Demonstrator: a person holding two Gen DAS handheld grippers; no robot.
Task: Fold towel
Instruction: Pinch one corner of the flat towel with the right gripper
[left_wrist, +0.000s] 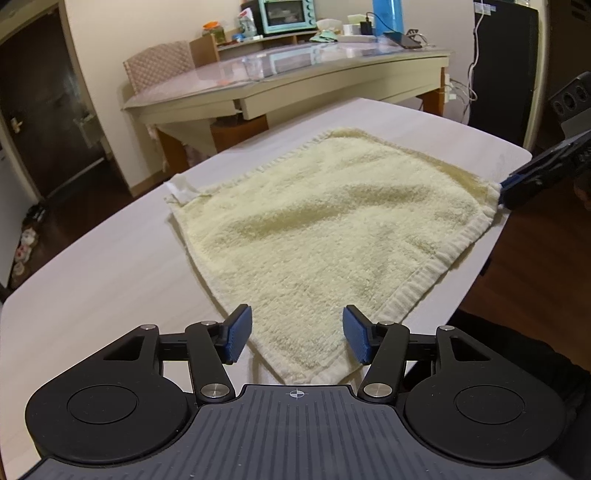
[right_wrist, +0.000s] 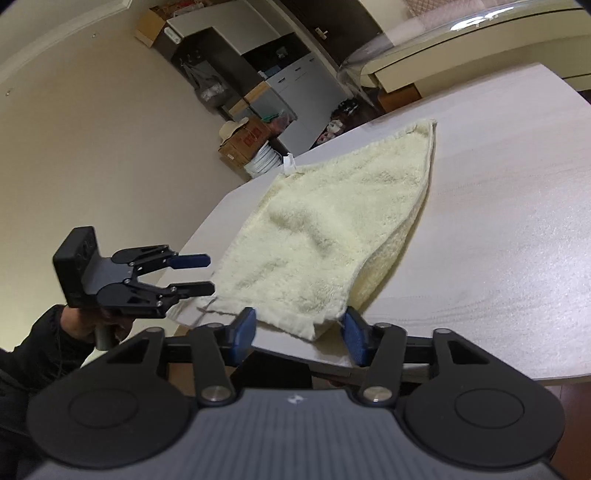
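A pale yellow towel (left_wrist: 314, 229) lies spread on the white table (left_wrist: 110, 266), with a white loop tag at its far left corner. My left gripper (left_wrist: 297, 338) is open, its blue pads either side of the towel's near corner. My right gripper (right_wrist: 299, 334) is open around another corner of the towel (right_wrist: 325, 236), which is lifted and curled a little there. The right gripper also shows at the right edge of the left wrist view (left_wrist: 517, 184), at the towel's right corner. The left gripper shows in the right wrist view (right_wrist: 195, 275), open beside the towel's edge.
The white table (right_wrist: 498, 258) runs far to the right of the towel. A beige desk (left_wrist: 295, 85) with a mint oven and clutter stands behind. A dark doorway is at left, a black cabinet at right. Boxes and a fridge stand by the wall.
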